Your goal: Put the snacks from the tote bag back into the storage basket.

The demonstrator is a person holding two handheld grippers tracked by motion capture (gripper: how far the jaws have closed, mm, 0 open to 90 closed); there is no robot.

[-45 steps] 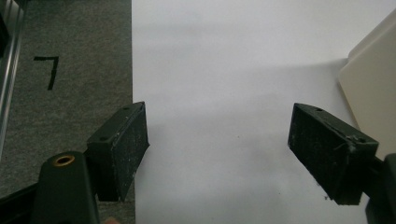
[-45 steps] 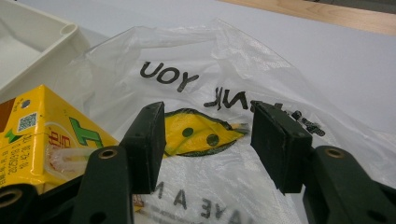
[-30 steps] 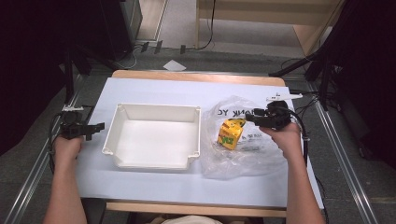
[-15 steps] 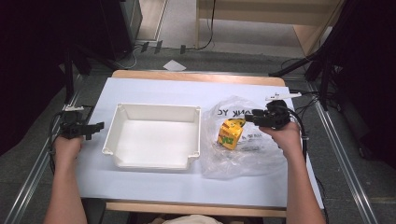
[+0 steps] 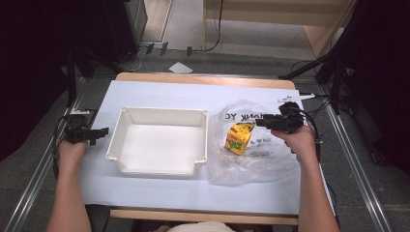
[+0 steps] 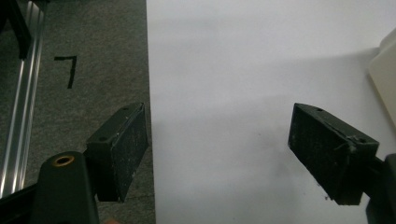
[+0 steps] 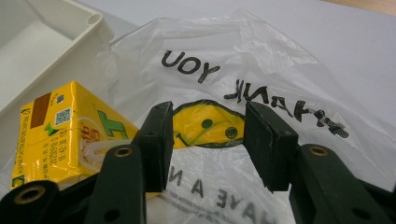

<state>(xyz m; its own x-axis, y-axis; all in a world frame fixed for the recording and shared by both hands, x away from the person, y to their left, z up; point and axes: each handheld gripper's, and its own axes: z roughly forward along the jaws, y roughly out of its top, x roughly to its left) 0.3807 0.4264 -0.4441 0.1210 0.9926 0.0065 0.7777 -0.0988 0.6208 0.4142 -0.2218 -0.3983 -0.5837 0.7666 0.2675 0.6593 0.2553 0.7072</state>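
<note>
— Right, what have we got on the table (image 5: pixel 159 193)?

— White sheet over it, and a white plastic tray (image 5: pixel 159 140) sitting left of centre, open side up. Just to its right lies a clear plastic bag (image 5: pixel 256 154), crumpled, its edge up against the tray's right wall. "THANK YOU" is printed on it in black, with a yellow smiley face (image 7: pixel 208 126) underneath.

— And that yellow thing?

— A yellow drink carton (image 5: pixel 238 138), tilted on one corner, green lettering on its side and a wrapped straw stuck to it. It sits at the bag's left part, near the tray's right rim. Whether it's inside the bag or lying on top of it, I can't tell from here.

— Where's the right gripper (image 5: pixel 261 122)?

— Over the bag, held in the person's right hand (image 5: pixel 300 140), jaws pointing left toward the carton. In the right gripper view (image 7: pixel 205 144) the jaws stand partly apart with a moderate gap, nothing between them, the smiley showing through the gap. The carton (image 7: pixel 65 135) is just beside the left-hand jaw in that view; I can't say if they touch.

— And the other side?

— The left gripper (image 5: pixel 99 133) is at the table's left edge, well apart from the bag, pointing at the tray's left wall. The left hand (image 5: pixel 71 152) grips it. In the left gripper view (image 6: pixel 217 154) its jaws are spread wide over the sheet's edge, empty, grey floor (image 6: pixel 93 70) off to one side and a corner of the tray (image 6: pixel 385 70) on the other.
</note>
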